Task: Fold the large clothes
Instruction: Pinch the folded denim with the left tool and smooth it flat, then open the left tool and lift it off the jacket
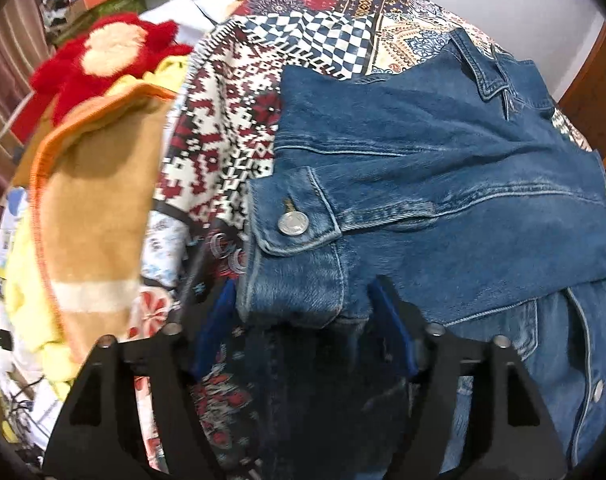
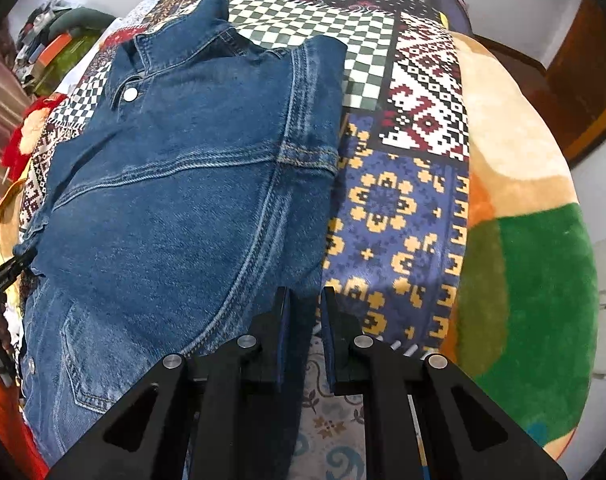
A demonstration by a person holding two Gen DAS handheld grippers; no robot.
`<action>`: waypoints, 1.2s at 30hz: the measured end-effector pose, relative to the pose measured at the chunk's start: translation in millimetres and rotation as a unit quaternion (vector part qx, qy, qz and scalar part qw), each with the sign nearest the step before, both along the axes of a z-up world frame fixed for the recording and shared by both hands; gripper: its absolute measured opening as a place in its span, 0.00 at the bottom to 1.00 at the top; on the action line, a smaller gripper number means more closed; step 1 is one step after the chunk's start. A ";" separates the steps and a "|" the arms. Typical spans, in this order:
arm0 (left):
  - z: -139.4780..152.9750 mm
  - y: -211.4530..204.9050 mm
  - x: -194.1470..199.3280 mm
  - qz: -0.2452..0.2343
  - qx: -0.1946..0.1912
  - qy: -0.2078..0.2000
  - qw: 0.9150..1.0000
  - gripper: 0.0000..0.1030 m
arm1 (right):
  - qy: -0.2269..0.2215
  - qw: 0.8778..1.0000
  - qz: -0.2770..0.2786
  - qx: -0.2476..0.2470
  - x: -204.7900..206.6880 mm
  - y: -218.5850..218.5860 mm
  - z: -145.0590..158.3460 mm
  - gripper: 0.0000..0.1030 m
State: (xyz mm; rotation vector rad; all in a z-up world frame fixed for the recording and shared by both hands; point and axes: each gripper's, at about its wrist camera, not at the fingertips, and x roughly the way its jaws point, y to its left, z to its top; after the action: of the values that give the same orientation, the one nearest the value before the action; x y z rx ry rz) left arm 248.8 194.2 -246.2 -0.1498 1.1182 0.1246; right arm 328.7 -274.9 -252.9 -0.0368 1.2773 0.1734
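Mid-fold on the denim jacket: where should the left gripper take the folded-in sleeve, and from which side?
Probably at the buttoned cuff of the sleeve on the denim jacket. It ends in a thick free edge overhanging the patchwork bedspread and already sits between the left gripper's open fingers. Come from above on that outer edge, pinching across the cuff near the button.

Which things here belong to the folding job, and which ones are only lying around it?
For the job:
- denim jacket, sleeve cuff folded across it
- left hand-held gripper, open around the cuff
- right hand-held gripper, shut at the jacket's edge

Lying about:
- patchwork bedspread underneath
- tan towel
- red plush item
- green and orange blanket
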 end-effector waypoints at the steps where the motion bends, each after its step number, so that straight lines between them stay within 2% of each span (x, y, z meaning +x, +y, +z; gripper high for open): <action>1: 2.6 0.6 -1.9 -0.001 -0.001 0.000 1.000 0.69 | -0.002 1.000 0.003 -0.005 -2.2 -1.4 -0.3 0.10; 4: 18.8 0.8 -9.1 -0.002 0.009 -0.004 1.000 0.69 | 0.005 1.000 0.012 -0.025 -1.2 0.8 4.7 0.10; 9: 49.7 -7.9 -6.7 -0.008 0.052 -0.034 0.998 0.75 | -0.035 0.999 0.031 0.019 2.7 15.5 44.7 0.10; 11: 61.8 -18.9 -0.3 -0.023 0.051 -0.049 0.997 0.76 | -0.052 0.997 0.057 0.020 4.8 33.6 57.2 0.10; 14: 70.5 -43.4 11.1 -0.055 0.037 -0.069 0.995 0.82 | -0.055 0.993 0.101 0.013 6.4 65.5 55.8 0.10; 17: 64.9 -77.4 23.4 -0.094 0.032 -0.071 0.993 0.84 | -0.041 0.990 0.136 -0.018 8.2 90.0 35.8 0.10; 18: 59.5 -88.9 27.3 -0.107 0.027 -0.066 0.992 0.84 | -0.044 0.988 0.145 -0.042 7.5 97.3 26.3 0.10; 21: 36.3 -118.5 38.3 -0.137 0.009 -0.039 0.990 0.84 | -0.070 0.982 0.164 -0.064 2.5 101.6 21.0 0.10; 24: 16.8 -140.5 43.0 -0.157 0.025 -0.015 0.987 0.85 | -0.076 0.979 0.178 -0.061 -0.4 97.9 20.5 0.10; 27: 14.1 -144.1 40.7 -0.150 0.042 -0.027 0.987 0.88 | -0.079 0.979 0.182 -0.049 -2.0 91.5 20.1 0.11; 28: 14.0 -142.1 40.6 -0.148 0.035 -0.025 0.988 0.88 | -0.082 0.979 0.181 -0.049 -3.7 89.6 20.9 0.16; 29: 12.7 -139.7 42.1 -0.146 0.029 -0.023 0.989 0.89 | -0.089 0.979 0.176 -0.059 -4.0 88.2 21.0 0.32; 30: 11.7 -137.2 42.0 -0.143 0.020 -0.020 0.989 0.89 | -0.105 0.976 0.165 -0.091 -6.0 87.0 21.4 0.48; 31: 9.5 -136.2 42.7 -0.141 0.014 -0.019 0.990 0.89 | -0.132 0.970 0.150 -0.138 -9.1 85.3 21.8 0.82; 32: 8.4 -134.9 42.7 -0.140 0.009 -0.018 0.990 0.89 | -0.148 0.966 0.148 -0.153 -11.8 83.6 22.6 0.95; 33: 7.7 -134.7 41.8 -0.139 0.006 -0.018 0.990 0.89 | -0.150 0.965 0.157 -0.147 -15.9 79.3 22.2 0.95; 36: 10.3 -134.5 39.2 -0.139 0.005 -0.016 0.990 0.89 | -0.133 0.972 0.152 -0.120 -19.5 64.6 20.1 0.95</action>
State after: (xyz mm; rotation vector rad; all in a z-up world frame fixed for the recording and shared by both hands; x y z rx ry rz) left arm 287.9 59.7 -235.9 0.0150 1.0958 -0.1208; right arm 309.2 -210.4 -232.8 -0.4527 1.0120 0.2672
